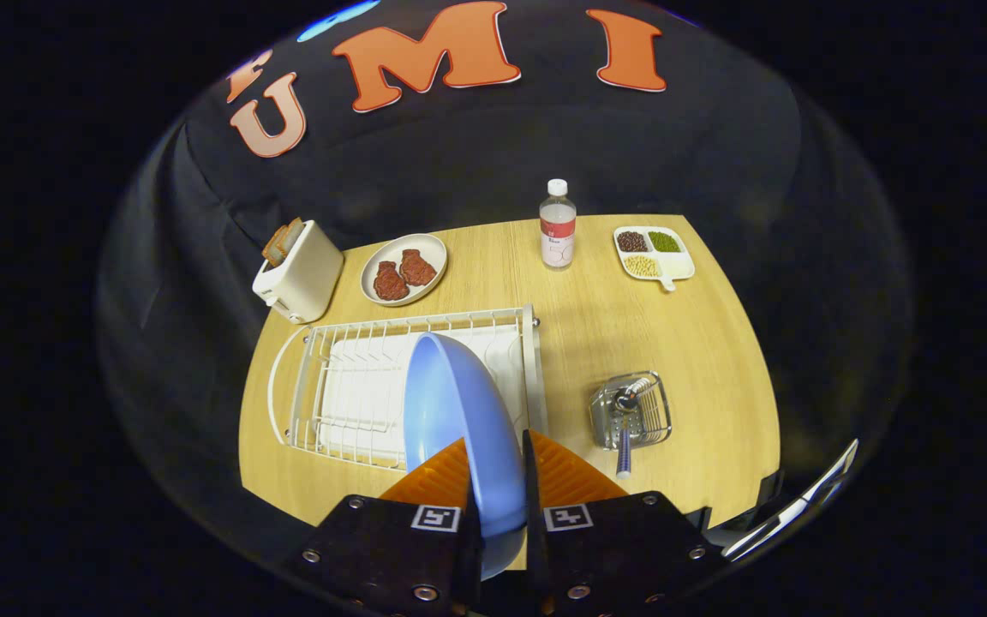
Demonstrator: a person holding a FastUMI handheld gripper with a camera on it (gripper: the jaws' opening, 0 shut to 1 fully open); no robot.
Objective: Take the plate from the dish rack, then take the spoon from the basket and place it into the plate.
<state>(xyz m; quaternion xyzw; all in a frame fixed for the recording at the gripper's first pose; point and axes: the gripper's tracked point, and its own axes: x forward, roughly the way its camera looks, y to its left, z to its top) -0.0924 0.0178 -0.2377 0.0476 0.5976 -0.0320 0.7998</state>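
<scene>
In the gripper view, the hand-held gripper (500, 480) is clamped on the blue plate (457, 420): its two fingers (575, 476) press on either side of the plate's rim, with the plate standing on edge between them. The plate rises ahead of the fingers and covers part of the white dish rack (356, 386) behind it. Whether the plate's far edge touches the rack cannot be told from this angle.

The dish rack lies on the wooden tabletop (699, 343), its wire slots and white tray showing to the left of the plate.

To the right of the fingers, well apart from the rack, sits a small metal basket (648, 420). The spoon (626, 428) lies in it, bowl inside the basket and its blue handle sticking out over the near edge toward the gripper.

Beyond the rack, at the far side of the tabletop, stand a white toaster (301, 274) with bread slices (282, 242) in its slots, and just beside it an oval dish (404, 268) holding two reddish pieces of meat. Further right is a clear bottle (558, 227) with a white cap, upright, and near it a divided white tray (655, 254) with beans of different colours in its compartments.
</scene>
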